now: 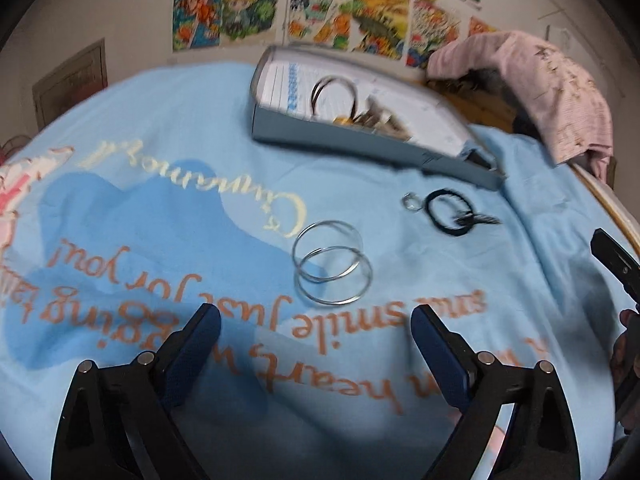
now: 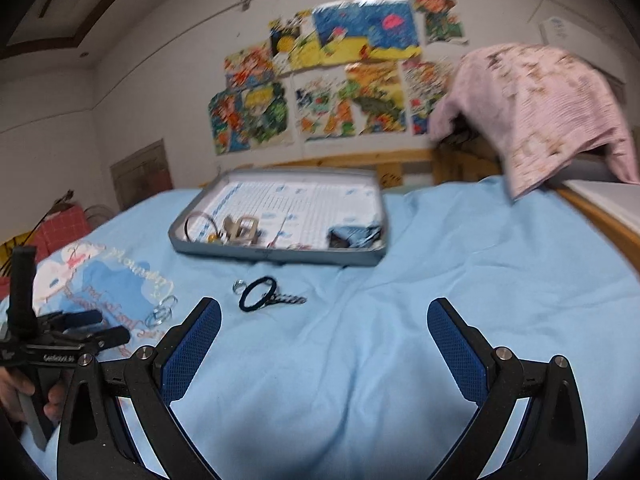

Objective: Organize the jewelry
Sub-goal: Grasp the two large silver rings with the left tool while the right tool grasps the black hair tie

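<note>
Two silver hoop bangles [image 1: 332, 266] lie overlapped on the light blue blanket, just beyond my open, empty left gripper [image 1: 316, 324]. They show small in the right wrist view [image 2: 162, 311]. A black band with a dark clip [image 1: 452, 212] and a small silver ring [image 1: 411, 202] lie further right; both show in the right wrist view [image 2: 260, 294]. A grey tray [image 1: 304, 136] holds a dark hoop and metal jewelry pieces [image 2: 236, 230]. My right gripper [image 2: 324, 322] is open and empty over bare blanket. The left gripper shows in the right wrist view [image 2: 84, 326].
A pink cloth [image 2: 536, 112] hangs over the wooden bed frame [image 2: 400, 160] at the back right. Colourful pictures [image 2: 328, 76] cover the wall. The blanket has a printed picture and writing [image 1: 160, 248] on its left part.
</note>
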{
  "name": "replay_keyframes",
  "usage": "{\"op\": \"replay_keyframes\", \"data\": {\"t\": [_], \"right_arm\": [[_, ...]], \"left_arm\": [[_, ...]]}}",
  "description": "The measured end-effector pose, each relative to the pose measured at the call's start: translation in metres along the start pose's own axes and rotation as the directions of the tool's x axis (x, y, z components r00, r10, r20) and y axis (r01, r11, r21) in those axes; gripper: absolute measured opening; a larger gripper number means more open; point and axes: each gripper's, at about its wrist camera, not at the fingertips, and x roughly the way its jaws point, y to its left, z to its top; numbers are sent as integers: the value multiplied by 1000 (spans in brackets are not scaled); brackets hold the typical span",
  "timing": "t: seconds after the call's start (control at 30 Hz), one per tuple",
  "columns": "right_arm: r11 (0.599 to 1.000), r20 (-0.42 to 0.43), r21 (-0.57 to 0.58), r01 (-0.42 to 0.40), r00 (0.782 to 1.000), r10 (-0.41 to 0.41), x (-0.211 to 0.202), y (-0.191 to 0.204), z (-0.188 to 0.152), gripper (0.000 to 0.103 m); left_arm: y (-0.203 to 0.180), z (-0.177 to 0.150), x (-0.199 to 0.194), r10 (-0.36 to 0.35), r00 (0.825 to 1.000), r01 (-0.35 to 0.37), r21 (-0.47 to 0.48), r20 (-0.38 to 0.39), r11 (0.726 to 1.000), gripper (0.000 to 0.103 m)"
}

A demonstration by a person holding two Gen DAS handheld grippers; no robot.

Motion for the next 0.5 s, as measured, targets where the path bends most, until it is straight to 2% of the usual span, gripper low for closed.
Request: {"op": "replay_keyframes", "data": {"t": [0.13,0.17,0.2,0.23,0.3,0.33,0.37,0.4,0.5], "right_arm": [[998,-94,-3,-56,994,56,44,8,3,99],[997,-110,-12,-73,991,72,54,11,5,96],[996,-113,-20,-84,990,81,63,14,8,91],[996,-115,-21,-92,989,89,71,16,10,88],[993,-129,0,-116,985,115,90,19,14,71],[991,-142,6,-131,981,130,99,21,15,68],[989,-162,10,-145,976,145,109,24,16,60],[988,-181,10,-152,972,152,118,27,16,51],[987,-229,9,-162,960,160,136,36,16,41]], "left_arm": [[1,7,12,-35,999,35,28,7,999,95],[1,10,14,-34,999,33,36,10,999,90],[0,13,19,-28,1000,28,43,13,999,83],[-1,15,22,-25,1000,24,44,13,999,81],[0,18,30,-28,1000,27,38,9,999,80],[0,18,33,-31,1000,31,38,6,999,80],[-1,17,36,-34,999,34,44,3,998,79],[-3,17,38,-37,999,36,52,5,998,75],[-4,14,40,-62,998,61,54,18,997,66]]}}
